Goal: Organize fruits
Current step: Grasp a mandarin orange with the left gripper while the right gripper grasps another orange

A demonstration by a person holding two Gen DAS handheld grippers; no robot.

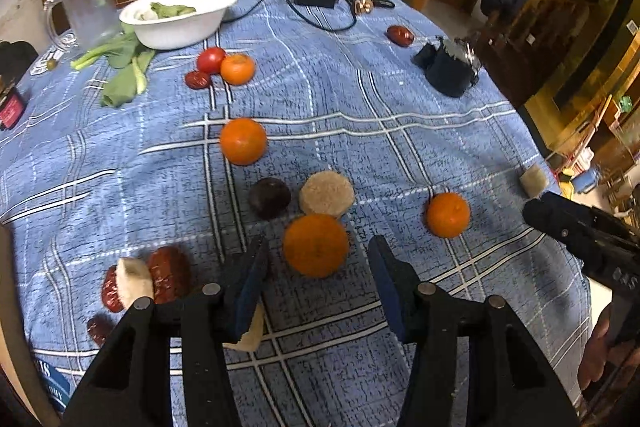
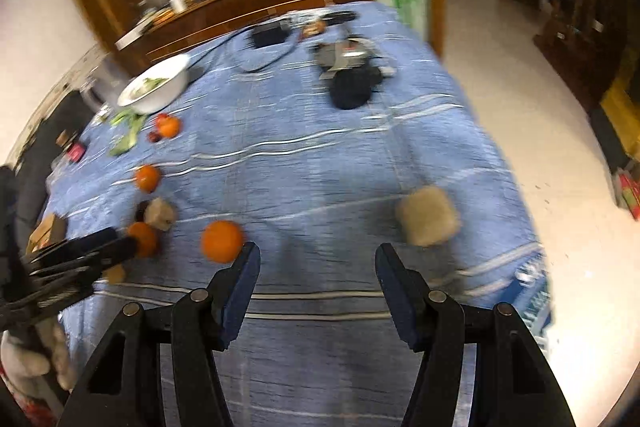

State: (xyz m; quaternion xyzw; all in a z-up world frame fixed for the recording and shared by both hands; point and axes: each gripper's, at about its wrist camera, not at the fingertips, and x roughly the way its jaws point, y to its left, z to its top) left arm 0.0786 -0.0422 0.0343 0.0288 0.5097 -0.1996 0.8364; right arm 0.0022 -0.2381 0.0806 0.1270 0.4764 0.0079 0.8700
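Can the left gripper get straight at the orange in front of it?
Probably yes: the left gripper stands open around the nearest orange, nothing between, though the beige round touches its far side.

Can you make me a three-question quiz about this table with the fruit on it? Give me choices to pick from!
1. Where is the white bowl?
A. On the floor
B. Beside the clear jug
C. On top of a chair

2. How many oranges does the left wrist view show?
A. Two
B. Seven
C. Four

3. What are the right gripper fingers doing?
A. Open, holding nothing
B. Squeezing an orange
C. Squeezing the bowl

Answers: 1 B, the bowl sits on the cloth right next to the jug. 2 C, four round oranges lie on the cloth. 3 A, only bare cloth shows between the spread fingers.
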